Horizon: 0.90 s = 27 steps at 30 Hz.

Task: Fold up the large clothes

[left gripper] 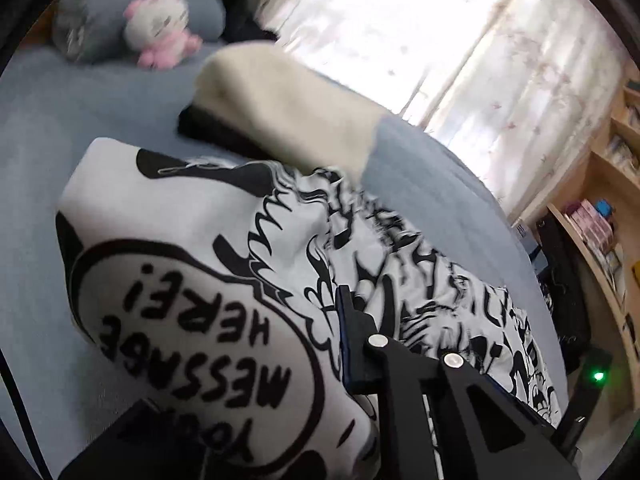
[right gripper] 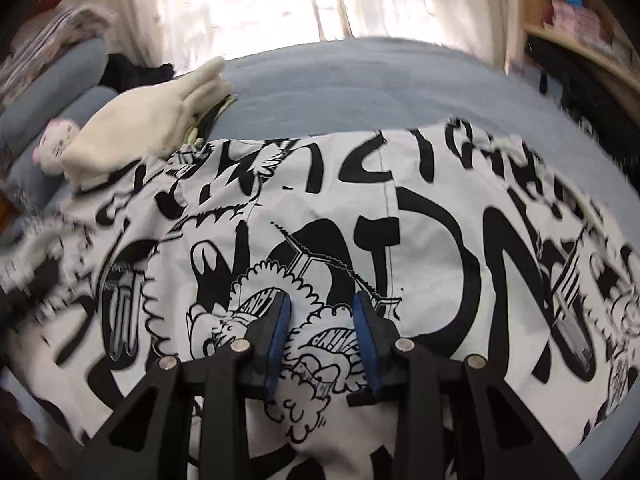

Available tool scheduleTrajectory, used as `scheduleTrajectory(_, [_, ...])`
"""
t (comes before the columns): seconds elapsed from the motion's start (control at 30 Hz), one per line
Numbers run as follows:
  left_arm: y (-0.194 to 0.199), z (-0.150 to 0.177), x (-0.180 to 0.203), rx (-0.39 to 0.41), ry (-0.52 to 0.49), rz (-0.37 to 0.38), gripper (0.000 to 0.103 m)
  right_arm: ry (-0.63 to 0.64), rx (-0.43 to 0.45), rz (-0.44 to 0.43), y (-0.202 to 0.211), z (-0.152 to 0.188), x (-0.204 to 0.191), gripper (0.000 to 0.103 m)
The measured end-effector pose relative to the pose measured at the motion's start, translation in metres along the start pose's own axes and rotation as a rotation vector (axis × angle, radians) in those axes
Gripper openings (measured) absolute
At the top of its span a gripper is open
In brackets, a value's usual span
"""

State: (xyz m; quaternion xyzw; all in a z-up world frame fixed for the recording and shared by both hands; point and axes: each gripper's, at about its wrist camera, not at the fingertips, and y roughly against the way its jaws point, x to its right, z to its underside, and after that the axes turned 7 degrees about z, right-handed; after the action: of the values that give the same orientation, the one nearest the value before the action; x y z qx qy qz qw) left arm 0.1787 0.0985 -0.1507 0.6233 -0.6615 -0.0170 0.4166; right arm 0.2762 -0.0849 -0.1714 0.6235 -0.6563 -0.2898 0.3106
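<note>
A large white garment with black cartoon print (left gripper: pixel 180 240) lies spread on a blue bed (left gripper: pixel 48 128). In the left wrist view my left gripper (left gripper: pixel 340 304) is shut on a raised fold of this garment. One blue-padded finger (left gripper: pixel 347 340) shows, and cloth drapes over the other. In the right wrist view the same printed garment (right gripper: pixel 440 240) lies flat across the bed (right gripper: pixel 360 80). My right gripper (right gripper: pixel 322 304) hangs just over it with its blue pads (right gripper: pixel 280 328) apart. Cloth lies under the gap, and the pads do not press on it.
A folded cream garment (left gripper: pixel 288 112) over something dark lies beyond the printed one, seen also at the left (right gripper: pixel 152 120). A pink-and-white plush toy (left gripper: pixel 160 24) leans on grey-blue pillows (left gripper: pixel 92 28). Bright curtains (left gripper: pixel 400 20) hang behind the bed. Wooden shelves (left gripper: pixel 612 200) stand on the right.
</note>
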Motion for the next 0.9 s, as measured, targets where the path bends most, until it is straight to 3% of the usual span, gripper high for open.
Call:
scheduleTrajectory(0.27, [0.013, -0.006, 0.075, 0.062, -0.217, 0.045, 0.009, -0.018, 0.029, -0.052, -0.001, 0.009, 0.007, 0.035])
scheduleTrajectory(0.37, [0.017, -0.005, 0.098, 0.062, -0.275, 0.064, 0.009, -0.076, 0.053, -0.131, 0.001, 0.013, 0.017, 0.042])
scheduleTrajectory(0.5, [0.010, -0.004, 0.131, 0.039, -0.329, 0.074, 0.009, -0.093, -0.033, -0.233, -0.001, 0.008, 0.029, 0.043])
scheduleTrajectory(0.67, [-0.003, 0.008, 0.175, 0.015, -0.404, 0.085, 0.010, -0.056, -0.114, -0.293, 0.018, 0.000, 0.055, 0.043])
scheduleTrajectory(0.8, [-0.019, 0.023, 0.217, -0.004, -0.482, 0.097, 0.010, -0.142, -0.047, -0.181, 0.043, 0.000, 0.109, 0.044])
scheduleTrajectory(0.9, [-0.039, 0.045, 0.254, -0.035, -0.595, 0.095, 0.010, -0.237, -0.017, -0.020, 0.046, 0.002, 0.164, 0.063])
